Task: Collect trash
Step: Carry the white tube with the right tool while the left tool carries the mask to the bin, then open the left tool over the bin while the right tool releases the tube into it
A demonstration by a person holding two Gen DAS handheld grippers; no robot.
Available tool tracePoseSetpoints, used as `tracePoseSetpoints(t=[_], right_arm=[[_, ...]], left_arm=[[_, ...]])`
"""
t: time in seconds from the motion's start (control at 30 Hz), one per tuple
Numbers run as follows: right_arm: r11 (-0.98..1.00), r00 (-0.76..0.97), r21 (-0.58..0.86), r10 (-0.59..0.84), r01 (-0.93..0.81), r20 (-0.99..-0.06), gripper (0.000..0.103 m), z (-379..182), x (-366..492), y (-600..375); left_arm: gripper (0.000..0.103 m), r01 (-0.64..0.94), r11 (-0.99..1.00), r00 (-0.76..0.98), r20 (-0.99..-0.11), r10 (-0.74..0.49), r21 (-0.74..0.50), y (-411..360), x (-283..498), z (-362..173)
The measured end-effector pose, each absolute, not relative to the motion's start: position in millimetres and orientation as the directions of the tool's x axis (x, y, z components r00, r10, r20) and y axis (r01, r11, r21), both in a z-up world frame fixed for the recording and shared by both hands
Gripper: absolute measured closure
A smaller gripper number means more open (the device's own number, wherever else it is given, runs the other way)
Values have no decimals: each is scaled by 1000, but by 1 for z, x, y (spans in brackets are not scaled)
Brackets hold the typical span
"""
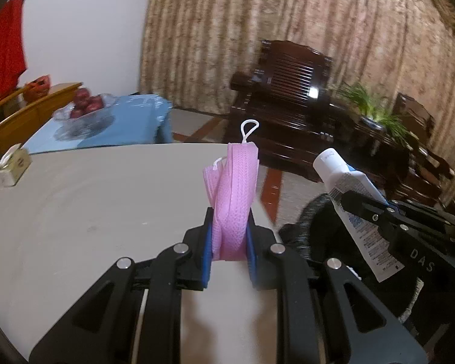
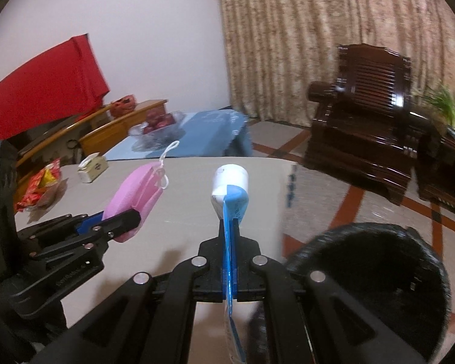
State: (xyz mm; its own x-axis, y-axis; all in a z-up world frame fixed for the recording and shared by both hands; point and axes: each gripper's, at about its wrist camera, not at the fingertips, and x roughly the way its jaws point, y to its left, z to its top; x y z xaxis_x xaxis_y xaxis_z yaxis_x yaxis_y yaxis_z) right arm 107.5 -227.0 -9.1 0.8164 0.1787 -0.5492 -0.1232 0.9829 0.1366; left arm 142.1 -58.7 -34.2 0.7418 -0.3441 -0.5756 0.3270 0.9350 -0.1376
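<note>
Grey-beige counter [image 1: 75, 212] spreads under and ahead of both grippers, mostly bare, edge running past the fingertips. Left gripper [image 1: 230, 236] clamped on a folded pink face mask [image 1: 235, 194], blue pads pressing both sides, white ear loop sticking up above it. Right gripper [image 2: 230, 236] clamped flat on the crimped end of a white and blue tube [image 2: 230, 191], cap end pointing away from the gripper. Both items held in the air above the counter, side by side. Black-lined trash bin [image 2: 379, 273] sits low to the right of the right gripper, off the counter edge, mouth open. Far left of the left gripper: small tissue box [image 1: 13, 166] on the counter; red and yellow wrappers [image 2: 42, 188] near it. Beyond the counter: blue-clothed table [image 2: 203, 133] with a glass bowl of red fruit [image 2: 157, 124], dark wooden armchair [image 2: 367, 115], beige patterned curtain [image 2: 318, 30], white wall, red cloth [image 2: 39, 91], tiled floor with red lines, green plant at right.
</note>
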Motion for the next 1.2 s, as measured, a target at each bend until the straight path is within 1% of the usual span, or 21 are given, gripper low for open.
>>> tracePoseSetpoints(t=[0.4, 0.6, 0.9, 1.2], right_arm=[[990, 833, 131, 37, 43, -553, 101, -16, 82, -314], [986, 817, 126, -20, 113, -577, 101, -31, 71, -350], [973, 781, 132, -67, 189, -621, 101, -58, 63, -388], [966, 754, 145, -67, 212, -653, 101, -83, 67, -402]], left_arm=[[85, 507, 852, 655, -585, -478, -128, -159, 137, -47], [84, 571, 811, 603, -604, -521, -128, -203, 134, -62], [84, 610, 782, 542, -652, -530, -128, -248, 143, -98], [84, 618, 777, 517, -682, -518, -122, -261, 154, -119]])
